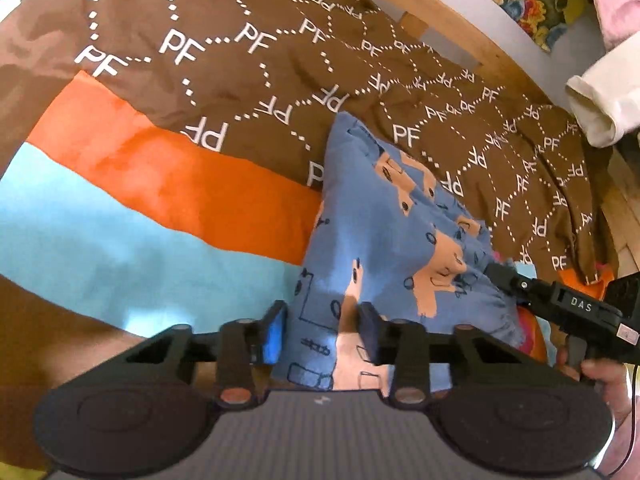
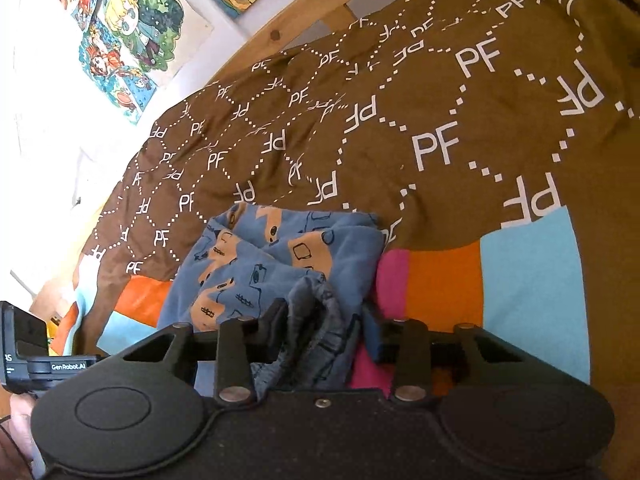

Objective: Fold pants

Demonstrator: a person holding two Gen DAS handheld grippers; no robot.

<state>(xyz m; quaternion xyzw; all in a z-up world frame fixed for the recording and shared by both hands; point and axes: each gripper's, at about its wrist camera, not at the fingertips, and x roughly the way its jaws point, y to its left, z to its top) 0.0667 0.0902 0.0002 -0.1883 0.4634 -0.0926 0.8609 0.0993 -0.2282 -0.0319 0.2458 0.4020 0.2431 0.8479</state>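
The pants (image 1: 384,216) are blue with orange animal prints and lie folded over on the bed cover. My left gripper (image 1: 322,330) has its fingers on either side of the near edge of the pants, with fabric between the pads. The right gripper (image 1: 520,280) shows at the right of the left wrist view, reaching to the pants' waistband. In the right wrist view the pants (image 2: 280,256) lie ahead, and my right gripper (image 2: 320,328) holds the bunched grey-blue waistband (image 2: 316,320) between its fingers.
The bed cover (image 1: 240,92) is brown with white PF letters, with orange (image 1: 180,184) and light blue (image 1: 120,248) bands. A wooden bed frame (image 1: 440,16) runs behind. Pictures (image 2: 128,36) hang on the wall. White cloth (image 1: 604,108) hangs at the right.
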